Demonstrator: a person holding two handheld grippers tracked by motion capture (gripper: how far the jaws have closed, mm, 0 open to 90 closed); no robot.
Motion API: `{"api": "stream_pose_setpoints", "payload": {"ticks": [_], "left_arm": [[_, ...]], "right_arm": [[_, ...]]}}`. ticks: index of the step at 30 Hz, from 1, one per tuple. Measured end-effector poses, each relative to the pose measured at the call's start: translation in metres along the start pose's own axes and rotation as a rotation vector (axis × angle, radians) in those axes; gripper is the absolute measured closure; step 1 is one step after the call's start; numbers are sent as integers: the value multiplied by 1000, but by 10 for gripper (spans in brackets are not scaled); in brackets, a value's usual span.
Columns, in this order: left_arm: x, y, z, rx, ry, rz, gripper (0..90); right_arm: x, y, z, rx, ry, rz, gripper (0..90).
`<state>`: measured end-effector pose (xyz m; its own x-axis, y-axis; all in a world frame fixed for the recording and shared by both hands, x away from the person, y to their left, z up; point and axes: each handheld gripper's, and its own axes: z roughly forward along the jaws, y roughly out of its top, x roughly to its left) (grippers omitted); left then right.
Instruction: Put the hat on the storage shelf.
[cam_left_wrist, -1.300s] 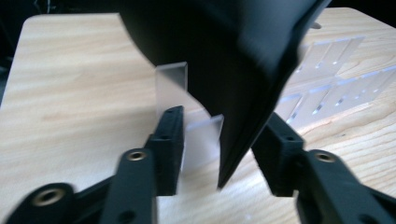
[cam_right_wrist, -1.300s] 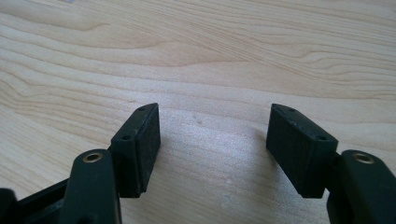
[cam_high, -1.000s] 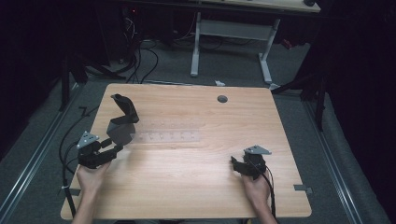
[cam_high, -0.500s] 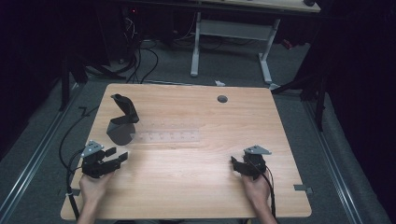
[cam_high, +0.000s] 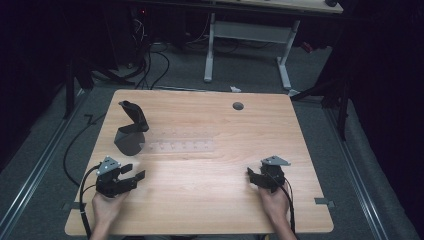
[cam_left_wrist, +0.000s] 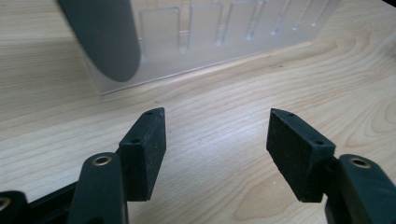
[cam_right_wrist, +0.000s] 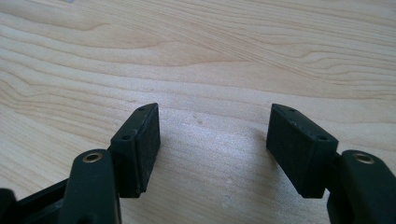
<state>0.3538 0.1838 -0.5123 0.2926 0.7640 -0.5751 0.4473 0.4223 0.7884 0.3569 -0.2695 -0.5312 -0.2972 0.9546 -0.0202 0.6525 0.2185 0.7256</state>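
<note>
Grey stand (cam_high: 131, 135) rested upright on the table (cam_high: 210, 195), touching the clear tray (cam_high: 180, 147). Left hand-held gripper (cam_high: 132, 178), jaws just opening and empty, sat near it; release looked finished. Right hand-held gripper (cam_high: 252, 176) waited open, empty.

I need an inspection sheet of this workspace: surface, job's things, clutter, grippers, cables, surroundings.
Surface: wooden table, with a round hole near the far edge.
Job's things: dark grey stand with a tilted black top; clear slotted tray lying beside it.
Clutter: nothing seen.
Grippers: left gripper with jaws apart, just been opening, nothing between them; right gripper open, nothing between its jaws.
Cables: one trails from each gripper; more lie on the floor beyond the table.
Surroundings: dark room, white desk frame behind.
</note>
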Motion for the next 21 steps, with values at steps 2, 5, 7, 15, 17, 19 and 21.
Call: {"api": "stream_pose_setpoints", "payload": {"ticks": [2, 5, 7, 15, 17, 19, 21], "left_arm": [[-2, -4, 1, 8, -8, -4, 381], [-4, -10, 4, 25, -10, -3, 381], [-6, -15, 7, 35, -8, 0, 379], [-8, -30, 14, 66, 11, 50, 380], [-9, -32, 15, 65, 19, 59, 379], [-9, -34, 17, 65, 24, 64, 379], [-8, -36, 18, 66, 30, 77, 378]], "right_arm": [[0, 0, 0, 0, 0, 0, 353], [0, 0, 0, 0, 0, 0, 353], [0, 0, 0, 0, 0, 0, 352], [0, 0, 0, 0, 1, 1, 352], [0, 0, 0, 0, 1, 1, 352], [0, 0, 0, 0, 1, 1, 351], [0, 0, 0, 0, 1, 1, 351]]}}
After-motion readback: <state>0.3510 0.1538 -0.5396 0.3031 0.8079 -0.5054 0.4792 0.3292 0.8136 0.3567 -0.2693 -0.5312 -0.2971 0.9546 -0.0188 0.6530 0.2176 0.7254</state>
